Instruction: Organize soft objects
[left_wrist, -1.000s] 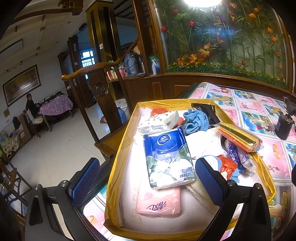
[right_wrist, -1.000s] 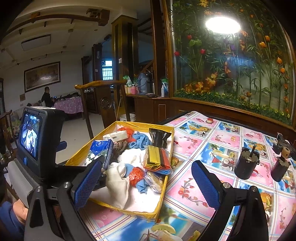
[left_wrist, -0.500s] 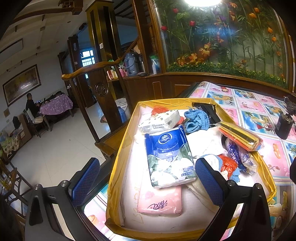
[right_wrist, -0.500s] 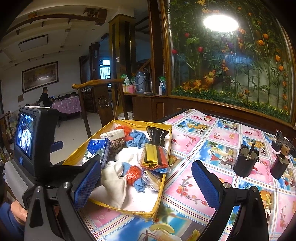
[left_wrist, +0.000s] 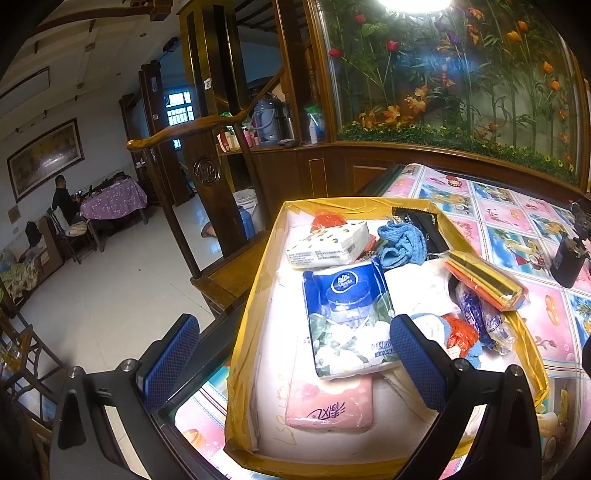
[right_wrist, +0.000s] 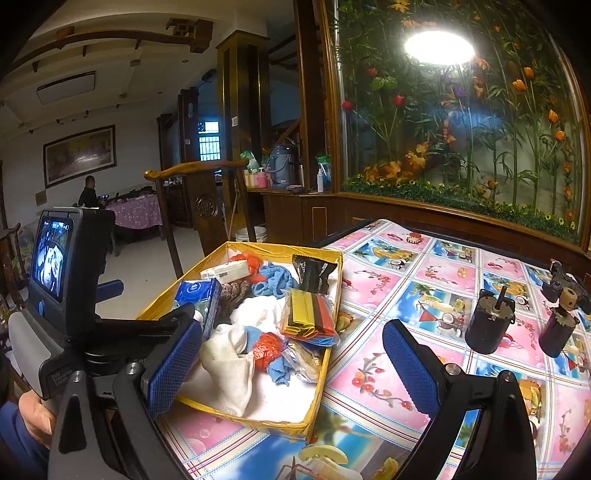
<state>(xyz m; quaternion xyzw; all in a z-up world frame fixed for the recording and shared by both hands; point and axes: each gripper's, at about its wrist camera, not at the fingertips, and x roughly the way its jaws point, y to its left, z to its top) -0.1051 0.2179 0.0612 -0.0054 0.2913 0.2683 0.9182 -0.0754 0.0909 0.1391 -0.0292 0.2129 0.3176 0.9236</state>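
**Two open grippers poised over a yellow box of soft goods**

Nearest the viewer, the left gripper (left_wrist: 295, 363) hangs with its blue pads spread wide and nothing between them. It sits above the near end of a shallow yellow box (left_wrist: 245, 325) that lies on a table covered with a pink and blue cartoon cloth (right_wrist: 424, 277).

Directly beyond the left gripper, between its two pads as seen from the left wrist, lies a pink tissue pack (left_wrist: 330, 402) flat on the white lining of the box. A blue tissue pack (left_wrist: 347, 314) rests on top of its far end, long axis running away from the gripper. Judging from this, the left gripper is the nearer tool for either pack, and would need to come forward and down with its pads either side of the pack's narrow width.

The right gripper (right_wrist: 291, 363) is also wide open and empty, held over the box's near right corner and the bare tablecloth beside it.

Further into the box are a white cloth (right_wrist: 229, 354), an orange crumpled item (right_wrist: 267, 349), a clear bag of yellow, black and red strips (right_wrist: 310, 314), a blue knitted cloth (left_wrist: 402, 243) and a white spotted tissue pack (left_wrist: 327, 245).

Beyond the box, well apart on the table, stand two small dark motors (right_wrist: 487, 321). A wooden chair and a glass panel of artificial flowers fill the background
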